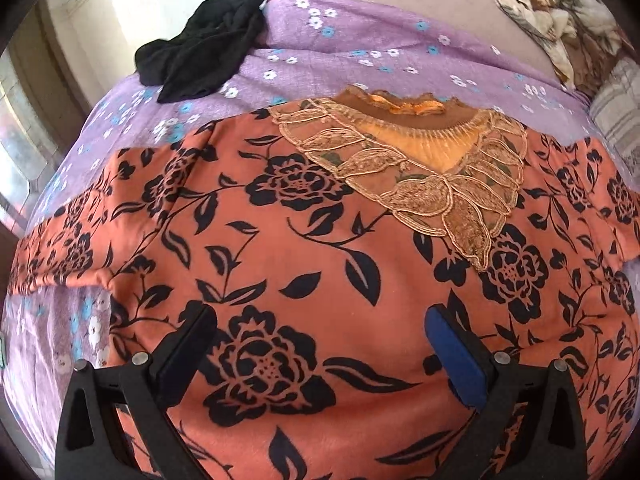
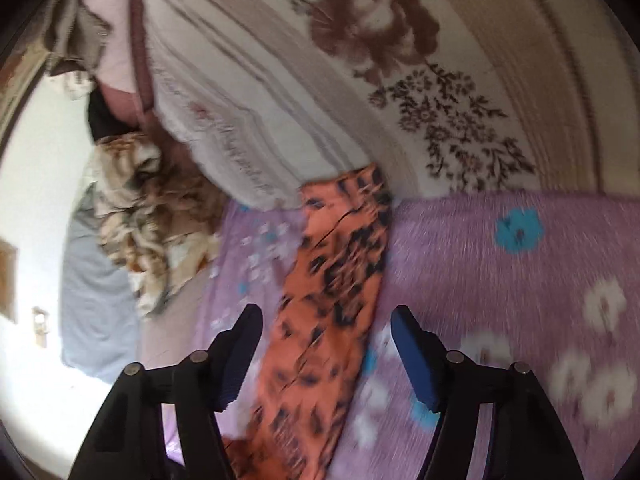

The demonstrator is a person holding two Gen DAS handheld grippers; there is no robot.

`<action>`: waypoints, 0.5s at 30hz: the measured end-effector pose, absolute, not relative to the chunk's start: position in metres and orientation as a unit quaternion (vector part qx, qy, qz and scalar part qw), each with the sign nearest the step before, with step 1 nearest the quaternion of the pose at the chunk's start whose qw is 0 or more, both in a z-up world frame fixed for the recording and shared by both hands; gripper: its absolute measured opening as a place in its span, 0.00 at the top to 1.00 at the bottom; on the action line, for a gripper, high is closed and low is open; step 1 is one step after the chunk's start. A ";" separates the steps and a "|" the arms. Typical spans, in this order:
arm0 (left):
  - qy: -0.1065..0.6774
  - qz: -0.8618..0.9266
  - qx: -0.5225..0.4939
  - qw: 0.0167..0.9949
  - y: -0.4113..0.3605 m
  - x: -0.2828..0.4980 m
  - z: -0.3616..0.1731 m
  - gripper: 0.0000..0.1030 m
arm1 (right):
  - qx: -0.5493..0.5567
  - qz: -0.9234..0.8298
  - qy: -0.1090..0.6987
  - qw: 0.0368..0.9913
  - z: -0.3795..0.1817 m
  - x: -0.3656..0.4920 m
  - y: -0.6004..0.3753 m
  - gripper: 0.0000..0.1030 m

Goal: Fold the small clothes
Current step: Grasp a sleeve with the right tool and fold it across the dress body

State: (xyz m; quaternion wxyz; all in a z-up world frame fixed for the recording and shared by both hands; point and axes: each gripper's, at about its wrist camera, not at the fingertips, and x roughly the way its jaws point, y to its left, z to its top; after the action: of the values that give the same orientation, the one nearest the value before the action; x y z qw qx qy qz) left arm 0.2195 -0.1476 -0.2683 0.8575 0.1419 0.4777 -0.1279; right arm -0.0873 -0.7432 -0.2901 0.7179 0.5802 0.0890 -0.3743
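An orange top point(image 1: 304, 248) with black rose print and a gold lace collar point(image 1: 432, 168) lies spread flat on the purple flowered bedsheet point(image 1: 360, 40). My left gripper point(image 1: 320, 328) is open and hovers just above the middle of the top, its fingers apart over the fabric. In the right wrist view, one sleeve of the same top point(image 2: 336, 280) runs as a strip across the purple sheet point(image 2: 500, 280). My right gripper point(image 2: 326, 336) is open with the sleeve lying between its fingers; the view is blurred.
A black garment point(image 1: 200, 48) lies crumpled at the far left of the bed. A brown and cream patterned cloth point(image 1: 560, 20) sits at the far right, also in the right wrist view point(image 2: 152, 216). A striped floral blanket point(image 2: 320, 80) lies beyond the sleeve.
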 end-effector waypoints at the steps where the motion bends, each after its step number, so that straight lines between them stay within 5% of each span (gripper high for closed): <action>1: 0.476 -0.130 0.145 0.857 -0.150 0.219 -0.268 0.00 | 0.568 -0.387 0.100 0.720 -0.290 -0.083 -0.750 0.49; 7: 0.473 -0.131 0.151 0.858 -0.153 0.224 -0.271 0.00 | 0.491 -0.421 0.140 0.750 -0.292 -0.058 -0.769 0.62; 11: 0.471 -0.130 0.143 0.861 -0.152 0.225 -0.268 0.00 | 0.471 -0.401 0.162 0.769 -0.290 -0.036 -0.767 0.91; 15: 0.459 -0.129 0.132 0.869 -0.148 0.224 -0.256 0.00 | 0.465 -0.360 0.120 0.800 -0.263 -0.021 -0.749 0.93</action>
State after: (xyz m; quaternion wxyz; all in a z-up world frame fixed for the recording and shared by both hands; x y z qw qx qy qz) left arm 0.2243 -0.1476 -0.2558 0.8691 0.1315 0.4591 -0.1287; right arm -0.0214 -0.7490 -0.2633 0.7998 0.4652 0.1198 -0.3600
